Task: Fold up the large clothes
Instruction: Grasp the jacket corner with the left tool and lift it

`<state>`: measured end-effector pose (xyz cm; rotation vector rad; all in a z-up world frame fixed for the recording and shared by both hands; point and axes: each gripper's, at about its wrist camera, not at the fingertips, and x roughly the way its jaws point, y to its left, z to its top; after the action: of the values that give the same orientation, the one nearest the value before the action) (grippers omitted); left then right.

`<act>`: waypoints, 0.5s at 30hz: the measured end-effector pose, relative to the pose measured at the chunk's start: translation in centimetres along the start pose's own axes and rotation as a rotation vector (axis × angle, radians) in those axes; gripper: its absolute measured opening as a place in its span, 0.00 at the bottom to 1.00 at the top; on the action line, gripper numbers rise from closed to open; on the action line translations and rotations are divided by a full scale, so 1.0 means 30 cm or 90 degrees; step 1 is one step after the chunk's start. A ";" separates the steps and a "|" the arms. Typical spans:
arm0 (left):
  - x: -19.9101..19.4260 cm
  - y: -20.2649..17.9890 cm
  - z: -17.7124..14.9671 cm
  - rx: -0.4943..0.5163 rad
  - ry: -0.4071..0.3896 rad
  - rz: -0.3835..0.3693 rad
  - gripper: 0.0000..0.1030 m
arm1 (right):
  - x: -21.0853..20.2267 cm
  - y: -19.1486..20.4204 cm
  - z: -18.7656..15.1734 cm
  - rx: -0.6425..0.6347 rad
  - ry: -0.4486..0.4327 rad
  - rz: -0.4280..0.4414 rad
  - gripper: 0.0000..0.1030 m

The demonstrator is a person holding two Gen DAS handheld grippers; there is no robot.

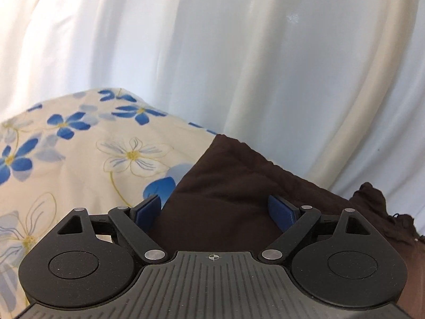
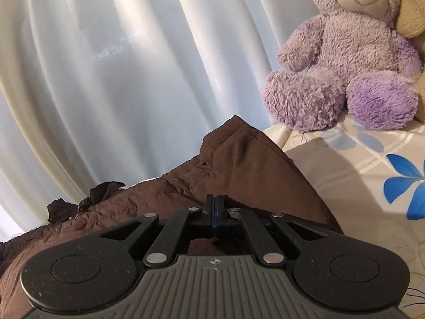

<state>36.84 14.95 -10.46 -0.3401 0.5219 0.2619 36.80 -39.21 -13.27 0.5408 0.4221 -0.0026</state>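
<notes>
A dark brown garment (image 1: pixel 233 186) lies on a floral bedsheet (image 1: pixel 79 159). In the left wrist view my left gripper (image 1: pixel 215 207) is open, its blue pads (image 1: pixel 148 208) spread wide on either side of a corner of the garment. In the right wrist view the brown garment (image 2: pixel 239 164) has a stitched hem and wrinkled seams, with a raised corner ahead. My right gripper (image 2: pixel 215 207) has its pads pressed together; the garment lies right under them, and I cannot tell whether cloth is pinched between them.
A white curtain (image 1: pixel 239 53) hangs close behind the bed in both views (image 2: pixel 119 66). A purple teddy bear (image 2: pixel 345 53) sits on the floral sheet (image 2: pixel 372 172) at the right, beside a beige plush toy (image 2: pixel 414 13).
</notes>
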 end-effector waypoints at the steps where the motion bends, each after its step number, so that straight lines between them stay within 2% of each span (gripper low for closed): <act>1: -0.016 0.012 0.004 -0.001 -0.001 -0.002 0.89 | 0.002 -0.014 0.002 0.015 0.002 0.009 0.00; 3: -0.046 0.014 0.008 0.027 -0.007 0.004 0.89 | -0.004 -0.032 0.004 0.044 0.006 0.022 0.00; 6: -0.082 0.027 0.006 0.046 -0.014 0.007 0.91 | -0.061 -0.014 0.012 0.022 -0.017 -0.009 0.01; 9: -0.079 0.051 0.005 0.025 -0.007 0.011 0.91 | -0.098 -0.034 -0.007 0.023 -0.031 -0.019 0.02; 12: -0.064 0.043 -0.001 0.033 0.000 0.016 0.92 | -0.105 -0.060 -0.032 0.037 -0.039 -0.024 0.02; 15: -0.041 0.058 -0.002 0.016 0.023 0.010 0.95 | -0.080 -0.066 -0.025 0.039 -0.019 -0.029 0.02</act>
<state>35.22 16.32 -10.31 -0.3167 0.5636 0.2638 34.10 -40.78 -13.89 0.5909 0.4061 -0.0681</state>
